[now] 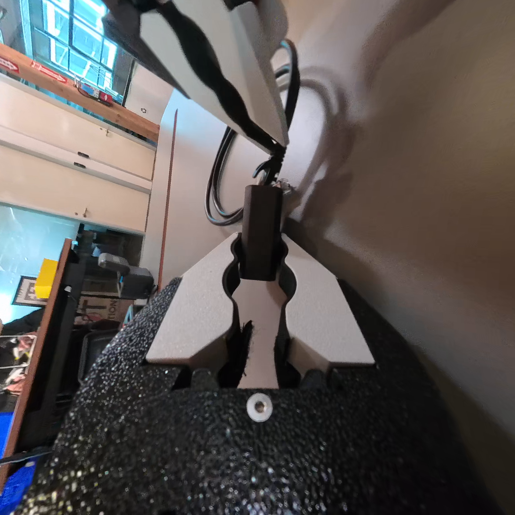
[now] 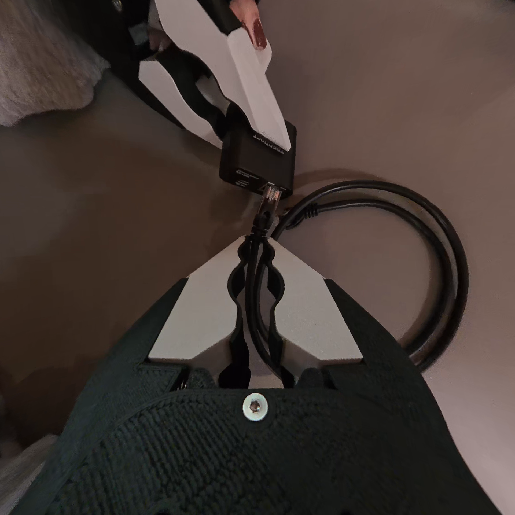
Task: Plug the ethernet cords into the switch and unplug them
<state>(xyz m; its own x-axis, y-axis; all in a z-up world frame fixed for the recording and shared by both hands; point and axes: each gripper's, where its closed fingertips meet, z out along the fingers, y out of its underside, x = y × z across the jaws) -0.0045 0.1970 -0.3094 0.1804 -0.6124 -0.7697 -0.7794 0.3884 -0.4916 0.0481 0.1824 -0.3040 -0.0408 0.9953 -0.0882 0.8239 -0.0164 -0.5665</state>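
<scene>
While the left gripper (image 1: 260,242) clamps the black switch (image 2: 257,164) steady at twelve o'clock, the right gripper (image 2: 256,239) pinches the ethernet cord (image 2: 434,278) behind its plug (image 2: 269,199), aligned at a port; slack coils at three o'clock.

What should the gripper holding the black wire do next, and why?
Probably push the ethernet cord a little farther forward. The right gripper is shut on it just behind the clear plug, whose tip sits at a port of the switch. I cannot tell if it is fully in. The left gripper clamps the switch.
</scene>
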